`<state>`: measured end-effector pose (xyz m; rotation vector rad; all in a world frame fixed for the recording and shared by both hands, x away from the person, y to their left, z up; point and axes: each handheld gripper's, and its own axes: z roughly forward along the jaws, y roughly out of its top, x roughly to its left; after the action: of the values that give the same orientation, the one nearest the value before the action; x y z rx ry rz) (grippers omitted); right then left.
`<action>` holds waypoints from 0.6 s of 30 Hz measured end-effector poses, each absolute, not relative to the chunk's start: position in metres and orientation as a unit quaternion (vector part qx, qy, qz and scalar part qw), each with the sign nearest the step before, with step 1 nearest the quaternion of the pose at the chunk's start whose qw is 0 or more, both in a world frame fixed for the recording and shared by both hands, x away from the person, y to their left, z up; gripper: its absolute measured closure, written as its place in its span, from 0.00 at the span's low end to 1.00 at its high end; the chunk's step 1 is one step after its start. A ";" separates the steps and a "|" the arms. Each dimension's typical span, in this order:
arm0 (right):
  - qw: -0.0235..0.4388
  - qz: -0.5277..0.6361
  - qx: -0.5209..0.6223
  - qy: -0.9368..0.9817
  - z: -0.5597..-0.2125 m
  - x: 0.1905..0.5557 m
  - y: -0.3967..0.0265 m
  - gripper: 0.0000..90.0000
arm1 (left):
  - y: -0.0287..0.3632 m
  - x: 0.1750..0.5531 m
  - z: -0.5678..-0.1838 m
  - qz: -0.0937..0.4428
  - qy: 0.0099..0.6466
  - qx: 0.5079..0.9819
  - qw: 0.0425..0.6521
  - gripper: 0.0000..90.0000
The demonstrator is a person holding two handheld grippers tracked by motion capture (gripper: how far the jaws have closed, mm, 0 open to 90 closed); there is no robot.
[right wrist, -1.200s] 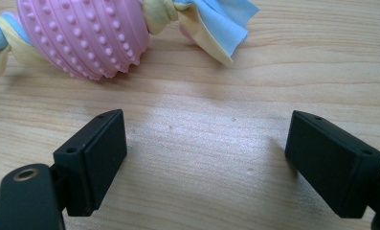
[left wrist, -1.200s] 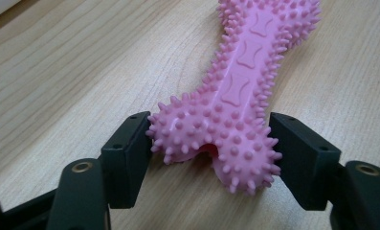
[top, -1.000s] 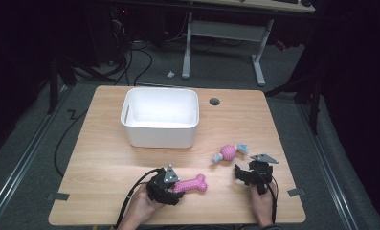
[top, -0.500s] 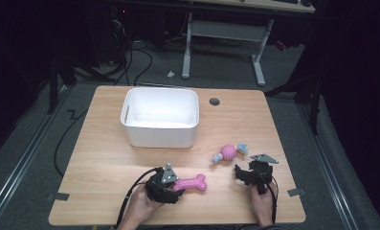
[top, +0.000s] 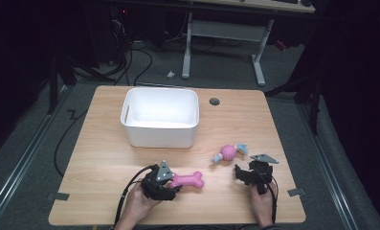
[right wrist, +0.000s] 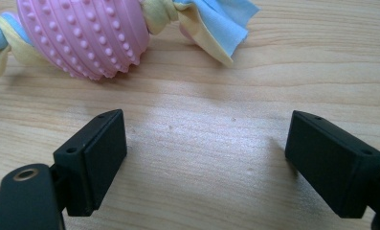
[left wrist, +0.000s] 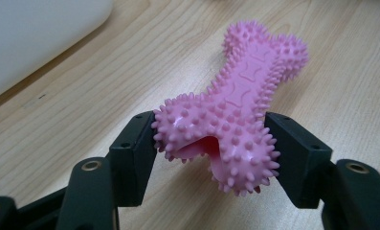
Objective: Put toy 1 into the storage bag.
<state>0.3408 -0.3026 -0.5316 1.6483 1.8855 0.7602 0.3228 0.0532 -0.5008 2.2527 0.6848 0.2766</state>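
Note:
A pink spiky rubber bone (top: 188,180) (left wrist: 240,110) lies on the wooden table near its front edge. My left gripper (top: 174,183) (left wrist: 210,143) has just been closing and is shut on the bone's near knobbed end, both pads pressing into the spikes. The bone's far end points right, toward the other hand. A pink ball toy with blue and yellow cloth tails (top: 229,152) (right wrist: 82,33) lies to the right of the middle. My right gripper (top: 239,173) (right wrist: 206,158) rests just in front of it, open, with bare table between its pads.
A white plastic bin (top: 159,132) stands behind the bone at the table's middle, a short way from both hands. A round cable hole (top: 214,101) sits at the back. Bare wood (top: 96,158) lies left of the left hand.
My left gripper has edged slightly left and away with the bone's end in it. The right gripper and the ball toy have stayed put.

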 end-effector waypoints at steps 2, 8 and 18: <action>0.259 0.281 0.608 0.696 -0.532 0.341 -0.303 0.15 | 0.055 0.324 -0.499 0.106 0.270 0.879 0.379 0.42; 0.259 0.280 0.608 0.696 -0.532 0.341 -0.303 0.15 | 0.062 0.324 -0.491 0.115 0.272 0.872 0.390 0.44; 0.259 0.280 0.608 0.696 -0.532 0.341 -0.303 0.15 | 0.071 0.324 -0.472 0.134 0.269 0.861 0.410 0.45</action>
<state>0.3408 -0.3025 -0.5316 1.6484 1.8855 0.7601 0.3237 0.0714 -0.4716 2.1674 0.6785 0.3384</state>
